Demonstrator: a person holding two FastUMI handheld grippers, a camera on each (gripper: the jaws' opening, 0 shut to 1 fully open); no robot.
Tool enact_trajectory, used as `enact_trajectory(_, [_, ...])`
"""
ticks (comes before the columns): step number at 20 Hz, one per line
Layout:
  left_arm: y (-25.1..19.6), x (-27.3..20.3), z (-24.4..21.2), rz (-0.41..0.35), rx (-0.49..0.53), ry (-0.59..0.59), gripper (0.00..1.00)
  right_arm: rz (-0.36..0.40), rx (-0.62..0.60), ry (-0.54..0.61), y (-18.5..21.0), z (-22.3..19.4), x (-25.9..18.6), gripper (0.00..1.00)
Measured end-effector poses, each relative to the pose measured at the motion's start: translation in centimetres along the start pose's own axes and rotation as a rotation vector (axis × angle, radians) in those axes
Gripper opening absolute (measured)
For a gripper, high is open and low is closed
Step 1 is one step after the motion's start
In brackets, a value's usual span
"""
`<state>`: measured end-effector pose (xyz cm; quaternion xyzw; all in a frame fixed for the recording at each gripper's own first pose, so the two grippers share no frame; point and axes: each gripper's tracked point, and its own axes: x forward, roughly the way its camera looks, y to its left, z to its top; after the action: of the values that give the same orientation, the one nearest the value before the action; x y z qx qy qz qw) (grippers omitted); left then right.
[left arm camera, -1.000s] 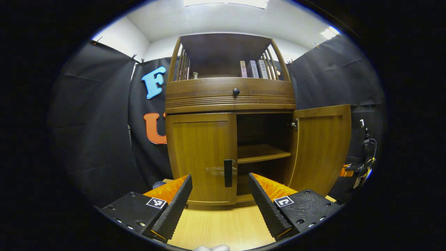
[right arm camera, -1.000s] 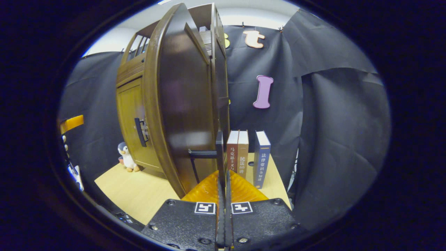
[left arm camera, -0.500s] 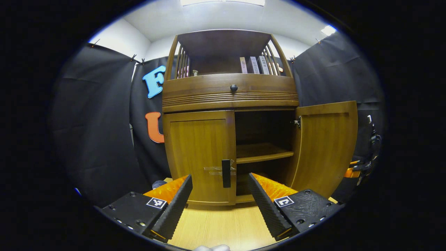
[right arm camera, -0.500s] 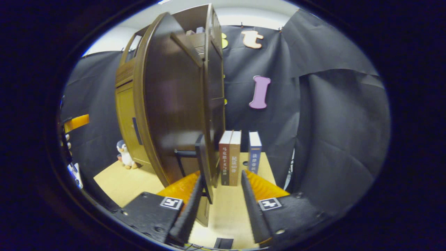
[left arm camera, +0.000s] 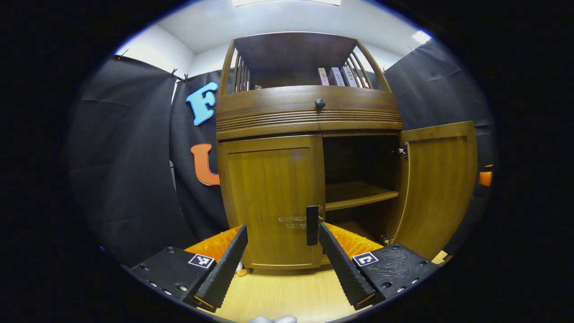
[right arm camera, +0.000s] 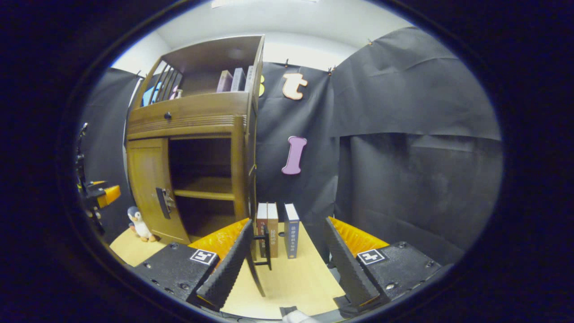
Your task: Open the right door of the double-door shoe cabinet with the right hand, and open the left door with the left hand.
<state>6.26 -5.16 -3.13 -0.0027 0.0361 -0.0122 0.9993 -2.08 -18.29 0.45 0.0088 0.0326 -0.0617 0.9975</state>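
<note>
The wooden shoe cabinet (left arm camera: pixel 309 116) stands straight ahead in the left gripper view. Its left door (left arm camera: pixel 273 197) is closed, with a dark upright handle (left arm camera: pixel 312 225) at its inner edge. The right door (left arm camera: pixel 437 188) is swung wide, baring an inner shelf (left arm camera: pixel 358 195). My left gripper (left arm camera: pixel 282 251) is open, apart from the door, the handle just above its right fingertip. In the right gripper view the right door's handle (right arm camera: pixel 268 246) shows beside the door's thin edge. My right gripper (right arm camera: pixel 287 251) is open around nothing, the handle close to its left finger.
Three upright books (right arm camera: pixel 278 235) stand on the light wooden table (right arm camera: pixel 296 282) beside the cabinet. A small penguin toy (right arm camera: pixel 139 223) sits by the cabinet's left corner. More books (left arm camera: pixel 336 76) line the top shelf. A drawer knob (left arm camera: pixel 319 104) sits above the doors.
My right gripper opened, let go of the right door's handle and drew back; the door now stands wider. My left gripper came closer to the left door, staying open.
</note>
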Motion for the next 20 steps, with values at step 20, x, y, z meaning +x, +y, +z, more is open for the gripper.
enact_trajectory(20, [-6.0,13.6,-7.3,-0.109,-0.014,0.011,0.95,0.048,-0.015,0.077,16.6,-3.1,-1.4,0.98])
